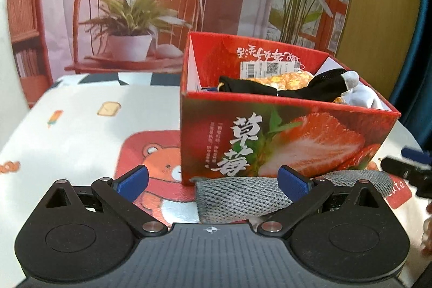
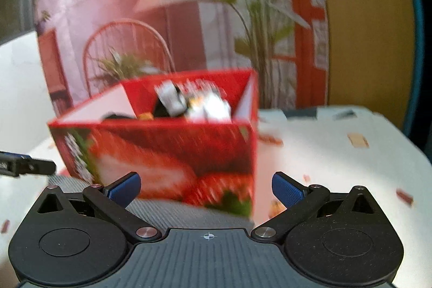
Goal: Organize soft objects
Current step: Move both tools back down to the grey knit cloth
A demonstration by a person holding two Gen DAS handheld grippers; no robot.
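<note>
A red strawberry-print box (image 1: 283, 136) stands on the table and holds a black sock (image 1: 270, 89), a white sock (image 1: 359, 91) and yellow items. A grey knitted sock (image 1: 243, 199) lies flat on the table in front of the box. My left gripper (image 1: 213, 182) is open, its blue fingers on either side of the grey sock's left part. In the blurred right wrist view, my right gripper (image 2: 206, 186) is open and empty before the box (image 2: 162, 153), with the grey sock (image 2: 175, 212) beneath it.
The table carries a white cloth (image 1: 81, 126) with a red bear mat (image 1: 156, 161). A printed backdrop with a chair and plants hangs behind. The other gripper (image 1: 410, 169) shows at the right edge of the left wrist view.
</note>
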